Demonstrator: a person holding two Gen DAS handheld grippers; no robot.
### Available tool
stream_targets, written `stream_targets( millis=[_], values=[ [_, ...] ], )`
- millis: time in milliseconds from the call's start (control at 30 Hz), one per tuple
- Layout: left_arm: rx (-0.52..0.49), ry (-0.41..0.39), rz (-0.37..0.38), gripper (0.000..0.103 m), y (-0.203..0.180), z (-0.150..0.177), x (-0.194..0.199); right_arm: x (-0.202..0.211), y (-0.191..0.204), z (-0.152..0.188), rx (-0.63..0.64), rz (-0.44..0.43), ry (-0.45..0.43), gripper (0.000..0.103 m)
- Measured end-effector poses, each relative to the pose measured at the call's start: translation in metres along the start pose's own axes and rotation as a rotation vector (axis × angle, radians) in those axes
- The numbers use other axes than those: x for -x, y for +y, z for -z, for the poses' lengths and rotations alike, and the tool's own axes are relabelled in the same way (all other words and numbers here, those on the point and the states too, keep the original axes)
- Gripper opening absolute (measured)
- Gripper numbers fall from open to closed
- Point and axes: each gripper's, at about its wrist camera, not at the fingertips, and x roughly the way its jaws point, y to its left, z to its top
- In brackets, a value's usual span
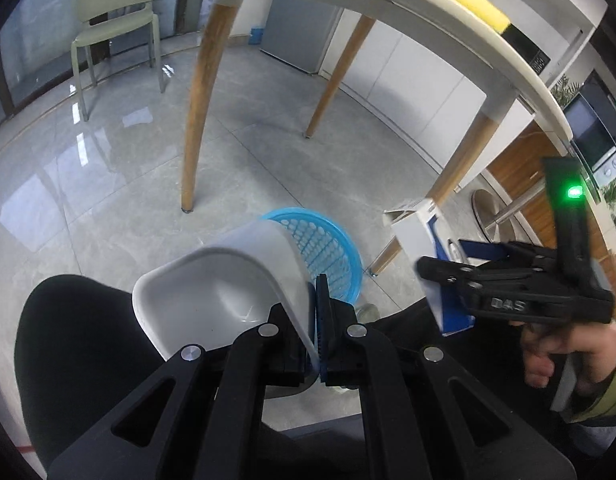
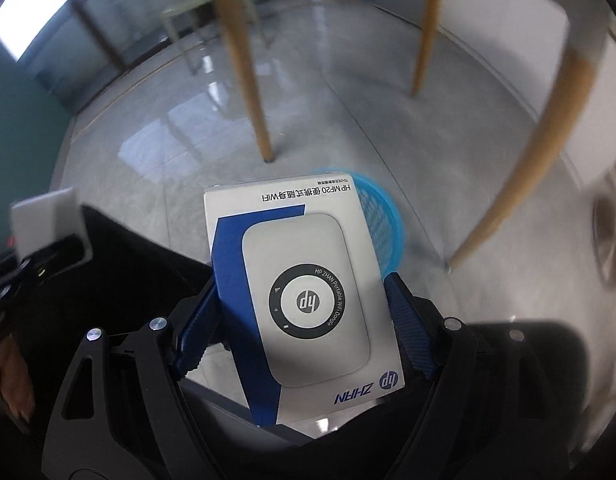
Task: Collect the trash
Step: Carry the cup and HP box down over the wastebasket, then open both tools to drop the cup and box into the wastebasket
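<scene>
In the left wrist view, a pale green chair (image 1: 115, 12) stands far left on the glossy grey tiled floor (image 1: 107, 168). Nearer the camera, a knee in black cloth (image 1: 75, 344) fills the lower left. Just right of it, the left claw (image 1: 318, 320) is clamped tight on the thin wall of a white plastic cup (image 1: 223, 280), which tilts with its open mouth toward the camera. Behind the cup, a blue perforated waste basket (image 1: 328, 248) sits on the floor, near the wooden legs (image 1: 199, 92) of the white-topped bench (image 1: 448, 28). Further right, the right claw (image 1: 440, 280) is held by a hand (image 1: 568, 356) and grips a white-and-blue box (image 1: 424, 248), which hangs above the floor just right of the basket.

In the right wrist view, the white cup (image 2: 47, 220) shows blurred at the far left. In the middle, the box (image 2: 303, 296), printed with a portable WiFi device, sits flat between the blue ribbed pads (image 2: 408, 320), both sides pressed against it, so the right claw (image 2: 303, 320) stands wide but holds the box firmly. The blue basket (image 2: 384, 220) peeks out behind the box's upper right corner. Wooden bench legs (image 2: 520, 184) slant across the right.
</scene>
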Motion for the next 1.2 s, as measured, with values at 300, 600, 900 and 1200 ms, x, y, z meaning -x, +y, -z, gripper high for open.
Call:
stream_targets(
  millis=[300,600,900,1200],
  values=[
    [0.034,-0.008,0.01,0.003,0.002,-0.012,-0.032,-0.043,-0.024,-0.008,-0.066,0.033,0.042,0.075],
    [0.028,0.062,0.05,0.003,-0.005,-0.017,-0.079,-0.08,-0.054,-0.01,-0.19,0.012,0.052,0.075],
    [0.095,0.12,0.091,0.003,0.0,-0.039,-0.13,-0.109,-0.068,-0.012,-0.23,0.021,0.078,0.076],
    [0.201,0.226,0.133,0.003,0.007,-0.056,-0.183,-0.15,-0.085,-0.015,-0.318,-0.01,0.141,0.076]
  ],
)
